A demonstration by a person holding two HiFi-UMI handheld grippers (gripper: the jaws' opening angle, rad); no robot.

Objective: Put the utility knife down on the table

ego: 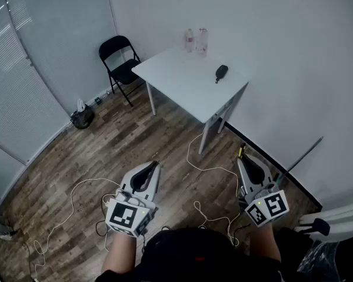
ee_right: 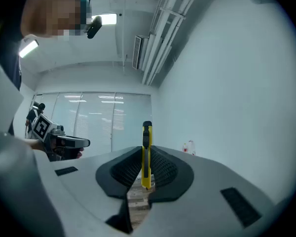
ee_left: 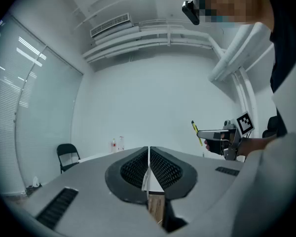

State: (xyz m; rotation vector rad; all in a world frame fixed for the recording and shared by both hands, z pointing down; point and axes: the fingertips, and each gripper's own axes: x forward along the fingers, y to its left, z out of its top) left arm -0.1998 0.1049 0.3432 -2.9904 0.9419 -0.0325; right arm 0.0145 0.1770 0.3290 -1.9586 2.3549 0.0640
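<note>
A yellow utility knife (ee_right: 146, 154) stands upright between the jaws of my right gripper (ee_right: 146, 168), which is shut on it; its tip (ego: 242, 151) shows above the right gripper (ego: 247, 162) in the head view. My left gripper (ego: 148, 172) is shut with nothing in it, its jaws (ee_left: 148, 168) closed together. Both grippers are held low, well short of the white table (ego: 188, 84), which stands against the far wall. The left gripper view catches the right gripper (ee_left: 222, 135) with the knife (ee_left: 195, 132) off to the right.
On the table are two clear bottles (ego: 196, 41) at the back and a dark object (ego: 221, 73) near the right edge. A black folding chair (ego: 120, 64) stands left of it. White cables (ego: 203, 169) trail over the wood floor, and a small bin (ego: 82, 117) sits by the blinds.
</note>
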